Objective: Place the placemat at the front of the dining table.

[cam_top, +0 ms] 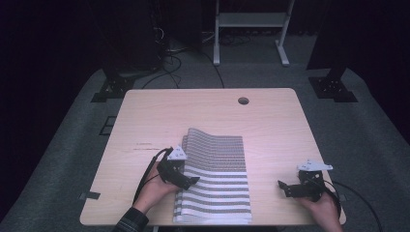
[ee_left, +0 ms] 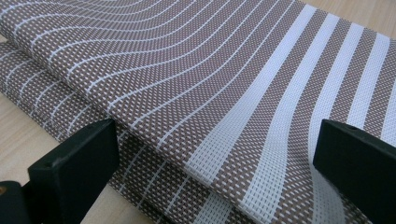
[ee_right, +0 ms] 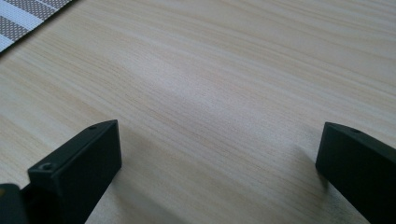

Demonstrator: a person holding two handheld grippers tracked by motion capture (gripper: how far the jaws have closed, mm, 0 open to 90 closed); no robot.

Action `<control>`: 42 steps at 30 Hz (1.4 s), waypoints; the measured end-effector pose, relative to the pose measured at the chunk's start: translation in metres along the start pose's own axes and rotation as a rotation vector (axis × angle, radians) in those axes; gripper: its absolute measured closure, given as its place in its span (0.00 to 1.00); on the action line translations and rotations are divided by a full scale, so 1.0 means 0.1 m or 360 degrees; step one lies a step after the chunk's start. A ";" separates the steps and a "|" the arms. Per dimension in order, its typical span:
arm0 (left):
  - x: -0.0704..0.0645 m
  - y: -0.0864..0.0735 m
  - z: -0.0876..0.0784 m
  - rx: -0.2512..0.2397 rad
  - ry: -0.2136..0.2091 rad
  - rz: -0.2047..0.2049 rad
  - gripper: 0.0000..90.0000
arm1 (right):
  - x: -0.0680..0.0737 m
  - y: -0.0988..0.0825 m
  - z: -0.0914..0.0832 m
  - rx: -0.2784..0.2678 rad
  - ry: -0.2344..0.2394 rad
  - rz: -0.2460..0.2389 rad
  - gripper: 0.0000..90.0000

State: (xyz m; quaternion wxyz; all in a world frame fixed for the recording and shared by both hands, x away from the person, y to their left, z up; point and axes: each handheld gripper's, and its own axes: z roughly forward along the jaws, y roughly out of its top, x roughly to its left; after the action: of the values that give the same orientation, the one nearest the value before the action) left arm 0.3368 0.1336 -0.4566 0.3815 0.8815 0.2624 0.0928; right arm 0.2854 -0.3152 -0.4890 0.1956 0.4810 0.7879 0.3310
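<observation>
in the high view, a folded striped mat (cam_top: 215, 179) is lying on the light wooden surface (cam_top: 270, 125), reaching from the middle down to the near edge at six o'clock. its far end, toward twelve o'clock, is rising in a soft bulge. the left gripper (cam_top: 192, 181) is sitting at the mat's nine o'clock edge, tips over the weave, with the person's left hand (cam_top: 152, 191) coming in from seven o'clock. the right gripper (cam_top: 283, 187) is resting over bare wood at about four o'clock, well apart from the mat, pointing toward nine o'clock, with the right hand (cam_top: 321, 205) behind it. a round hole (cam_top: 243, 100) is showing in the surface at twelve o'clock.

in the left gripper view, the left gripper (ee_left: 212, 161) is standing spread wide, its jaws at eight and four o'clock with nothing clamped between them. the mat (ee_left: 201, 79) is lying between and beyond them, brown weave with white bands, two layers showing at its edge, the upper one lifting a little off the lower.

in the right gripper view, the right gripper (ee_right: 217, 161) is also gaping wide over bare wood (ee_right: 233, 84), holding nothing. a corner of the mat (ee_right: 28, 18) is peeking in at eleven o'clock.
</observation>
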 end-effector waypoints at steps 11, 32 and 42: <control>-0.11 0.05 -0.05 0.0033 0.0040 0.0108 0.21 | 0.00 0.00 0.00 0.0000 0.0000 0.0001 0.00; -0.13 0.19 -0.13 0.0090 -0.0064 0.0004 0.97 | 0.00 0.00 0.00 0.0001 0.0000 0.0001 0.00; -0.12 0.28 -0.16 0.0048 -0.0088 0.0003 0.97 | 0.00 0.00 0.00 0.0001 0.0000 0.0001 0.00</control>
State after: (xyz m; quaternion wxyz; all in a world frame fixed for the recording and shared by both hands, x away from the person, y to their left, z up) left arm 0.3314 0.1209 -0.4247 0.3750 0.8897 0.2522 0.0647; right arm 0.2854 -0.3152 -0.4890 0.1954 0.4813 0.7878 0.3309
